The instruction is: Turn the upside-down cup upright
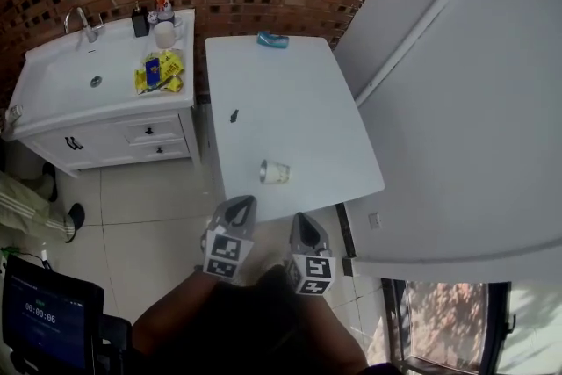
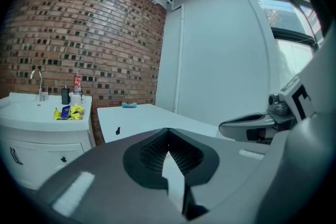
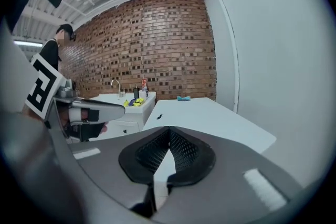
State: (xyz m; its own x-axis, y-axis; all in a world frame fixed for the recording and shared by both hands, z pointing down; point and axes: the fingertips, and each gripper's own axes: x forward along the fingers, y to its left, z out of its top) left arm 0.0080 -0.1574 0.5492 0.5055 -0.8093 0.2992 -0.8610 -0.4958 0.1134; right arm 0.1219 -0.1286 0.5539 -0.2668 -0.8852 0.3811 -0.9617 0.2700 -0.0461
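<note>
A small pale cup sits near the front edge of the white table; it seems to lie on its side, with the rim to the left. My left gripper and right gripper hover side by side just short of that front edge, both pointing at the table, both shut and empty. In the left gripper view the jaws of the left gripper meet at the tips and hide the cup. The right gripper looks the same in its own view, with no cup in sight.
A white sink cabinet stands left of the table with a faucet, bottles and yellow packets. On the table lie a blue item at the far edge and a small dark object. A white wall runs along the right.
</note>
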